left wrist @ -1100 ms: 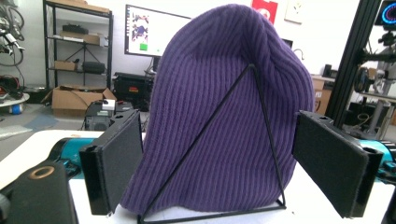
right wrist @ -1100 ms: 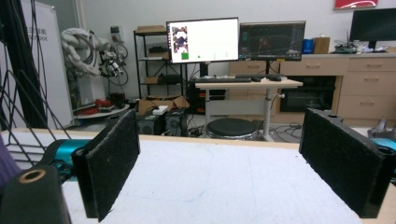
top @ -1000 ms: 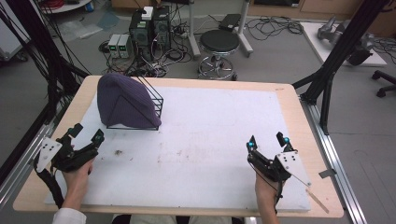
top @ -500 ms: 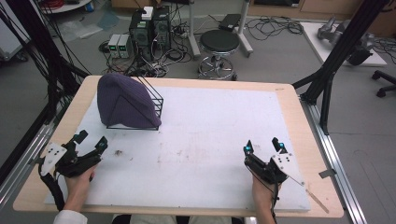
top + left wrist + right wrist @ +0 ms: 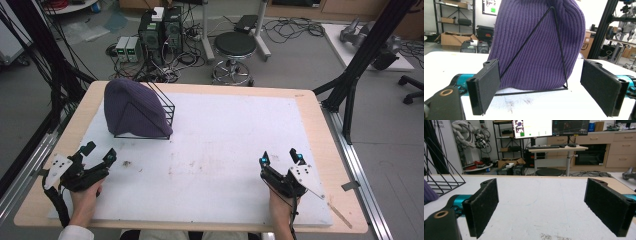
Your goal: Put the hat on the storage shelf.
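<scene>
L gripper (image 5: pixel 98 154) near desk (image 5: pixel 320 130) front-left edge, jaws wide apart, nothing held. Purple beanie (image 5: pixel 131 107) on black wire rack (image 5: pixel 162 112) sits back-left, well apart from it. Mid desk bare white. R gripper (image 5: pixel 280 159) front-right near edge, jaws wide, nothing held.

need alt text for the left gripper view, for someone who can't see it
A purple knit hat draped over a black triangular wire rack stands upright on a white table, straight ahead of the open left gripper. The gripper's two black padded jaws frame the hat from below without touching it; shelves and boxes sit blurred behind.
</scene>
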Available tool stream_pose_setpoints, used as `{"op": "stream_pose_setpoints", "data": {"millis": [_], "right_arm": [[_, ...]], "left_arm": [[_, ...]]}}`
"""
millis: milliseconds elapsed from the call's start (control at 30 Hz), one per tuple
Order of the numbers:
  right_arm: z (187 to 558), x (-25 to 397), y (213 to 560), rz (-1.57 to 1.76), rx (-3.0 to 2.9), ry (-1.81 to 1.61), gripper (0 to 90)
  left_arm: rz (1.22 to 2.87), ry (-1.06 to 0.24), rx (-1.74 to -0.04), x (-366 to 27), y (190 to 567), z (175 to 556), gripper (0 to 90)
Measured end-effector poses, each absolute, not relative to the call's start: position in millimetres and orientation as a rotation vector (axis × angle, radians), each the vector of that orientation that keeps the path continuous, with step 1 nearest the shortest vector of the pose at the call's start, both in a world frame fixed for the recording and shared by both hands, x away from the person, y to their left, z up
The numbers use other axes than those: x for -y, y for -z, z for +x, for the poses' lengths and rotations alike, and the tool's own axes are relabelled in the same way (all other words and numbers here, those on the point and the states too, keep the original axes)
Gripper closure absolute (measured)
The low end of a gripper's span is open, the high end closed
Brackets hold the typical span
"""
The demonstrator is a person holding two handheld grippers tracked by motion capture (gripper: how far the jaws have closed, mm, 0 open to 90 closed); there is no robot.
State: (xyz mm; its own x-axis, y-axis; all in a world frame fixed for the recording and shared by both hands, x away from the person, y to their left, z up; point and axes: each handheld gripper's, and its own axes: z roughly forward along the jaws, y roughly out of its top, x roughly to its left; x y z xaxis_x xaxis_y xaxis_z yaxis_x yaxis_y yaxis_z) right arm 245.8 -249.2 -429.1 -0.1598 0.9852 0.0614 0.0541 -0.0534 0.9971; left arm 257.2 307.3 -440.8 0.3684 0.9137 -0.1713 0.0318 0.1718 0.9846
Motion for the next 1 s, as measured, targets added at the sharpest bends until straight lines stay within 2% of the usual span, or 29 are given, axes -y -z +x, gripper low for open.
{"op": "stream_pose_setpoints", "data": {"millis": [1000], "right_arm": [[247.8,248.8,431.0,1.227,-1.368,-1.351,11.5]], "left_arm": [[1.218,-0.782,-1.019,-310.1,441.4,257.3,17.3]]}}
